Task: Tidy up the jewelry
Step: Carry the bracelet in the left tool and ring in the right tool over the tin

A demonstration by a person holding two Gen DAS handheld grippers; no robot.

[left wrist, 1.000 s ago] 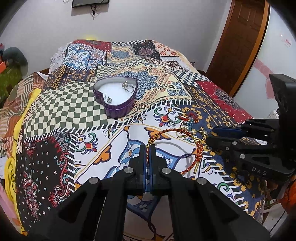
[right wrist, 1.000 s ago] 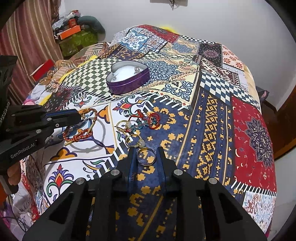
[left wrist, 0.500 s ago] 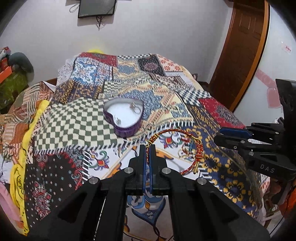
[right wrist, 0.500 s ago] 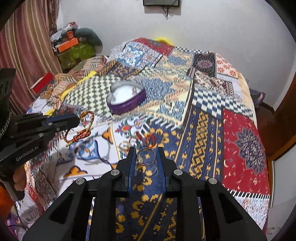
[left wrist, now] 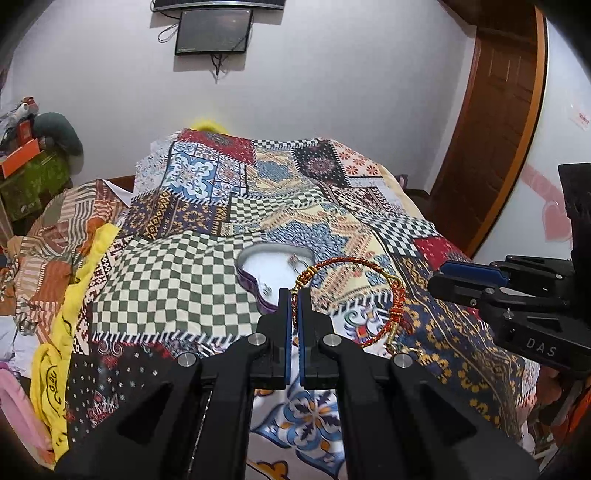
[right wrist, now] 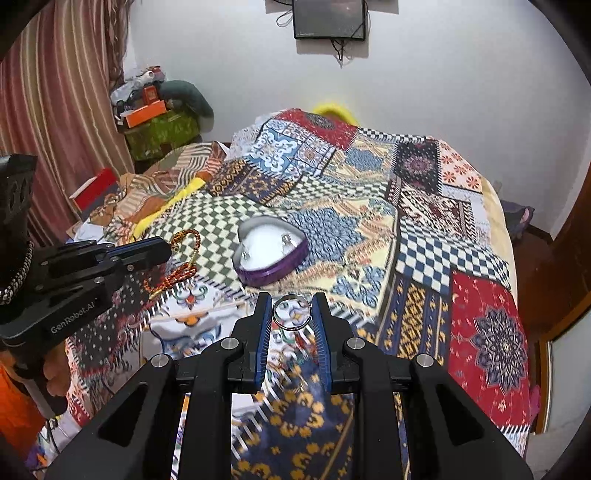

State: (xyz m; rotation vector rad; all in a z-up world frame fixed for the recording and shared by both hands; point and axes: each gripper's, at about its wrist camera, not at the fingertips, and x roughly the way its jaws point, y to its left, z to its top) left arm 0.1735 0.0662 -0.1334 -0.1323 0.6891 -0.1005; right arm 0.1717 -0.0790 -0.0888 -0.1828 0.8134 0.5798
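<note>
Holding both tools above the bed, we start with what sits nearest each lens. Our left gripper [left wrist: 294, 295] has its blue pads pressed together on the red-and-gold braided bracelet [left wrist: 397, 306], which loops out to the right of the fingertips and hangs clear of the patchwork bedspread [left wrist: 177, 280]. In the right wrist view the same bracelet [right wrist: 184, 258] dangles from the tip of that gripper [right wrist: 162, 251], over the checked green patch.

Our right gripper [right wrist: 293, 301] pinches a thin silver ring [right wrist: 291, 312] between its two ribbed blue pads, the ring standing upright and facing the lens, held above the bedspread [right wrist: 424, 258].

Just beyond both fingertips lies the purple heart-shaped tin [right wrist: 271, 253], open, with a white lining, resting on the bed near the middle of the spread. Small silver pieces [right wrist: 286, 240] lie inside it; we cannot tell what they are. From the left view the tin [left wrist: 258, 266] sits partly behind the bracelet's loop.

Farther off, a pile of clothes and boxes [right wrist: 155, 110] crowds the left corner by a striped curtain [right wrist: 55, 110]. On the far white wall hangs a dark screen [right wrist: 328, 18], and a brown wooden door [left wrist: 498, 129] stands at the right.
</note>
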